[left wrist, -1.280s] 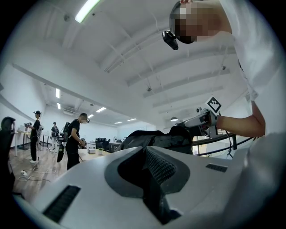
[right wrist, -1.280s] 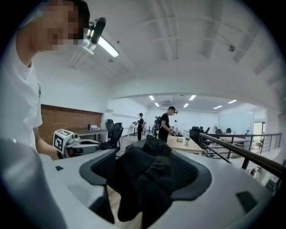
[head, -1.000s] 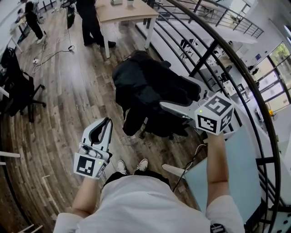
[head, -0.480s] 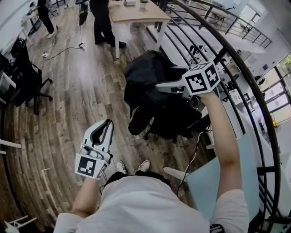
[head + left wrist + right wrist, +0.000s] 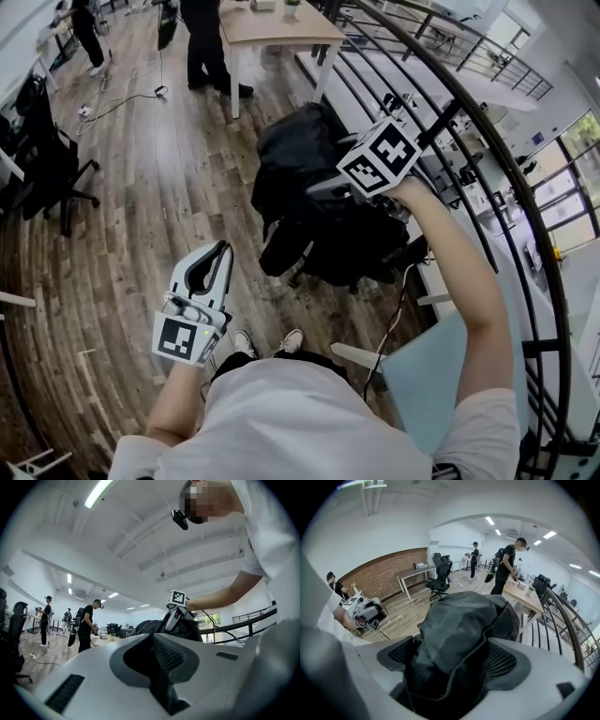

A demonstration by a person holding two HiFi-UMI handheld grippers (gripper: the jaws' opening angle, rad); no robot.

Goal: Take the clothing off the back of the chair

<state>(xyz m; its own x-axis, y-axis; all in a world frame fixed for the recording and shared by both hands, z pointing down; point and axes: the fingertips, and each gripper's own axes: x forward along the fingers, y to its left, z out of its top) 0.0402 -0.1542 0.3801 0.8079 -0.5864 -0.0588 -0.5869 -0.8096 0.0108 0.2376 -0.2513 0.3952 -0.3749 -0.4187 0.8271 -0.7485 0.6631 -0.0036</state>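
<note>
We held the right gripper [image 5: 451,660] tilted down over the black jacket [image 5: 291,159] draped on the back of the chair [image 5: 375,253]. Its jaws had just spread wide and clamped nothing, so a fold of cloth sat between them, ready for pinching. The left gripper [image 5: 222,249] hung low, clenched and empty, apparently spare.

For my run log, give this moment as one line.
right gripper: jaws just been opening, jacket between them, not clamped | left gripper: shut, empty
</note>
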